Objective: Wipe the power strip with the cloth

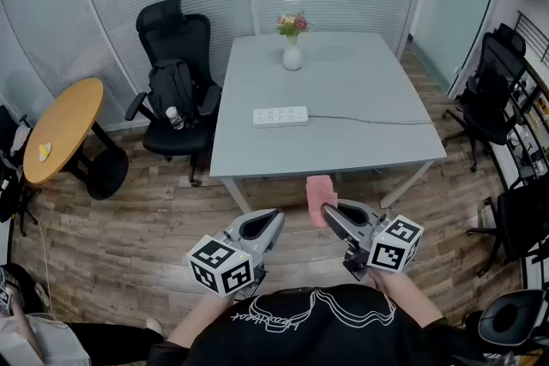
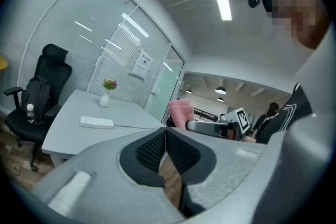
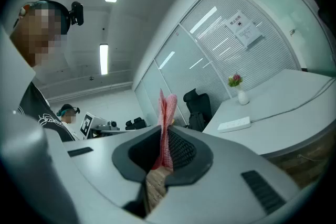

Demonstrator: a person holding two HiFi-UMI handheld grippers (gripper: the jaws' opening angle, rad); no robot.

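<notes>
clamping cloth (image 3: 167, 113): right gripper (image 3: 165, 150); left gripper (image 2: 165, 139) jaws together

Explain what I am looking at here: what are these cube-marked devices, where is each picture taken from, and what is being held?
No robot here: a person holds a gripper in each hand. The head view looks down from a camera on the person's head; the other two cameras ride on the grippers, looking along their fingers. The left gripper is shut and empty. The right gripper is shut on a pink cloth. Ahead stands a grey table carrying a white power strip and a vase of flowers.
</notes>
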